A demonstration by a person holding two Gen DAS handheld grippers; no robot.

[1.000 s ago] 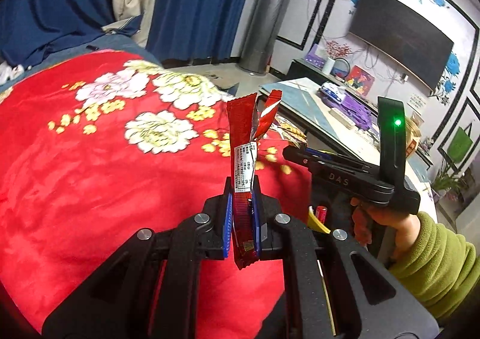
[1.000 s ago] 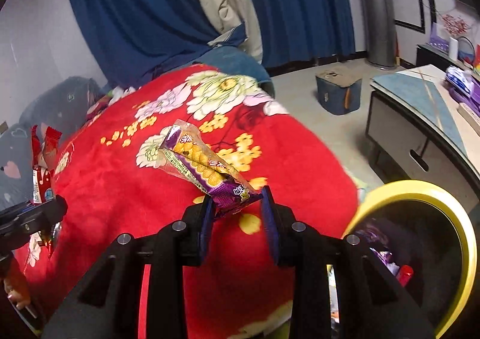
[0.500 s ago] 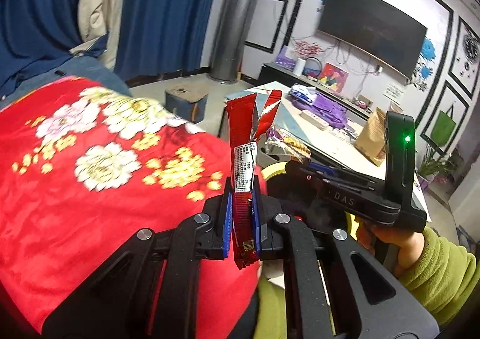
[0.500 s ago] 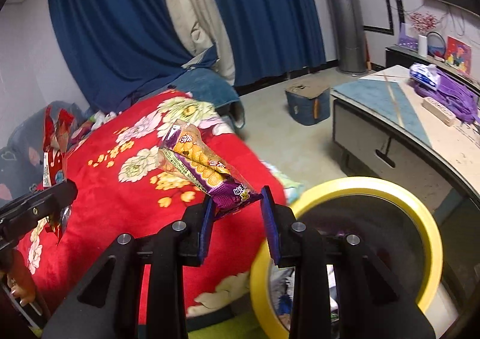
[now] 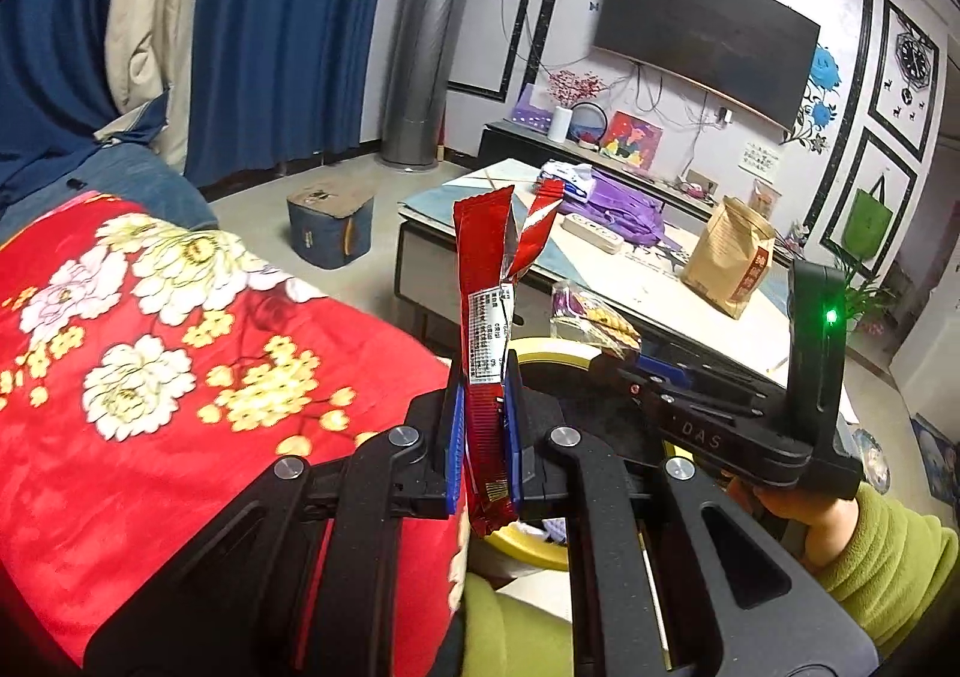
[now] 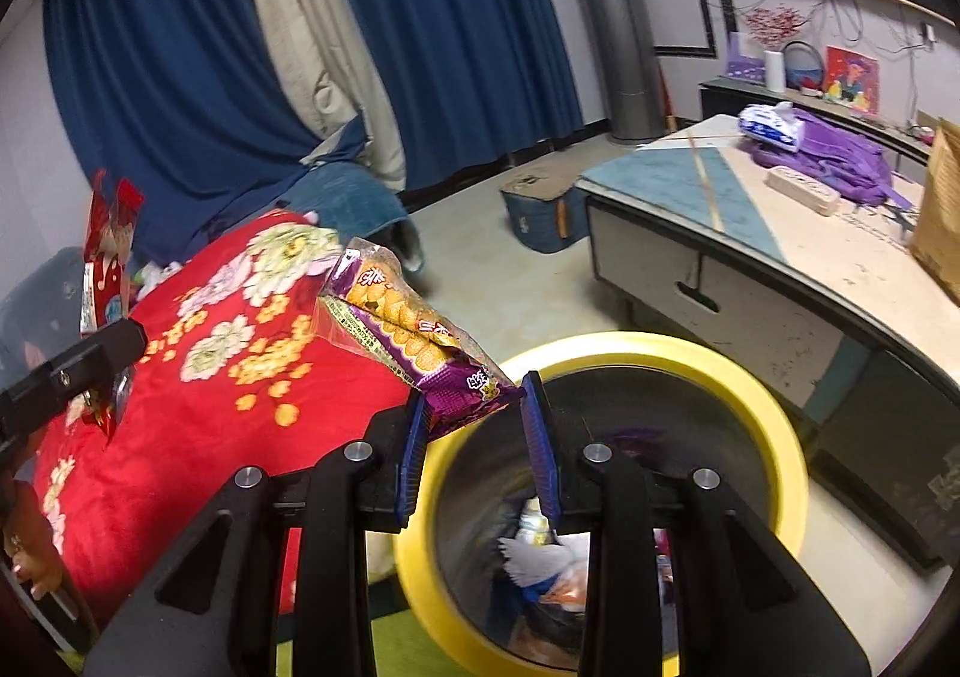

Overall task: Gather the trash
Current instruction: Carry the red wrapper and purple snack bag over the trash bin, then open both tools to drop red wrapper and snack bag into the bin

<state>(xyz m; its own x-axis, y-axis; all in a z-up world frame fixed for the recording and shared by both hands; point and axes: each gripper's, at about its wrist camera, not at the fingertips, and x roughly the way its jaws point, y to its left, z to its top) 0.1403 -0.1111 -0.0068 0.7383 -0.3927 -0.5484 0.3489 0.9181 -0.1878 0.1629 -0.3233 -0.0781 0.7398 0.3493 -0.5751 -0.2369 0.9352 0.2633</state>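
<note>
My left gripper (image 5: 483,437) is shut on a red snack wrapper (image 5: 489,311) that stands upright between its blue pads. My right gripper (image 6: 477,443) is shut on a purple biscuit wrapper (image 6: 402,326), held by its lower end over the near rim of a yellow-rimmed trash bin (image 6: 774,419). The bin holds several pieces of trash. In the left wrist view the right gripper (image 5: 618,359) sits ahead to the right with the purple wrapper (image 5: 591,317) above the bin's rim (image 5: 540,344). The red wrapper (image 6: 105,257) shows at far left in the right wrist view.
A red flowered blanket (image 5: 150,365) covers the bed on the left. A low table (image 6: 750,233) with a purple bag (image 6: 834,155) and a brown paper bag (image 5: 729,263) stands right of the bin. A small blue box (image 5: 330,227) sits on the floor beyond.
Both grippers have swung right, away from the blanket toward the bin. The bin now lies under the right gripper. Both wrappers stay gripped.
</note>
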